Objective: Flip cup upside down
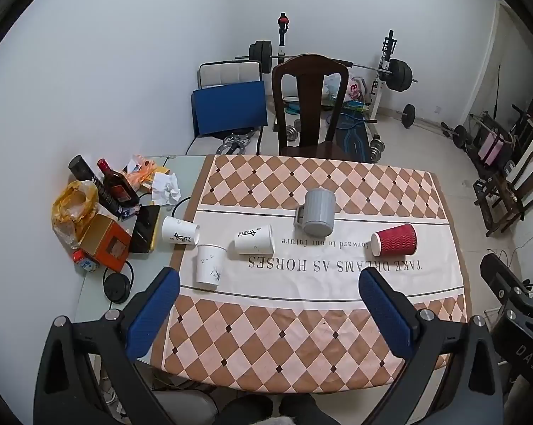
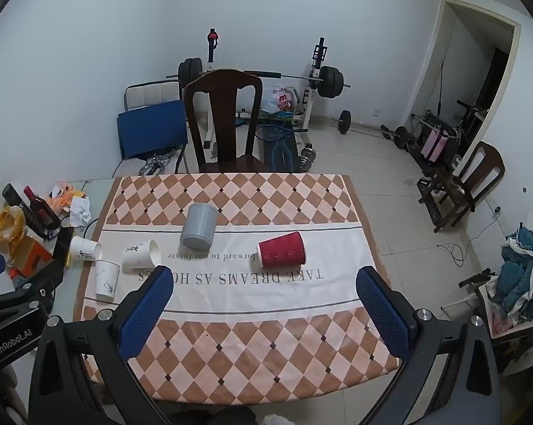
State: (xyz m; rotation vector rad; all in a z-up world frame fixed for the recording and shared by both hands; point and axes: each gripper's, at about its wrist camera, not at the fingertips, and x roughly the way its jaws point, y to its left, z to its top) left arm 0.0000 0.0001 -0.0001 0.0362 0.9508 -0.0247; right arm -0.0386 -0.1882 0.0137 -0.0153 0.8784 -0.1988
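Observation:
Several cups lie on the checkered tablecloth. A grey ribbed mug lies on its side at the centre, also in the right wrist view. A red paper cup lies on its side to the right, also in the right wrist view. Three white paper cups sit at the left: one lying on its side, one lying at the cloth's edge, and one that looks inverted. My left gripper and right gripper are open and empty, above the near table edge.
Clutter sits on the table's left: bottles, an orange box, a yellow bag, crumpled paper, a black disc. A dark wooden chair stands at the far side. Weight bench beyond.

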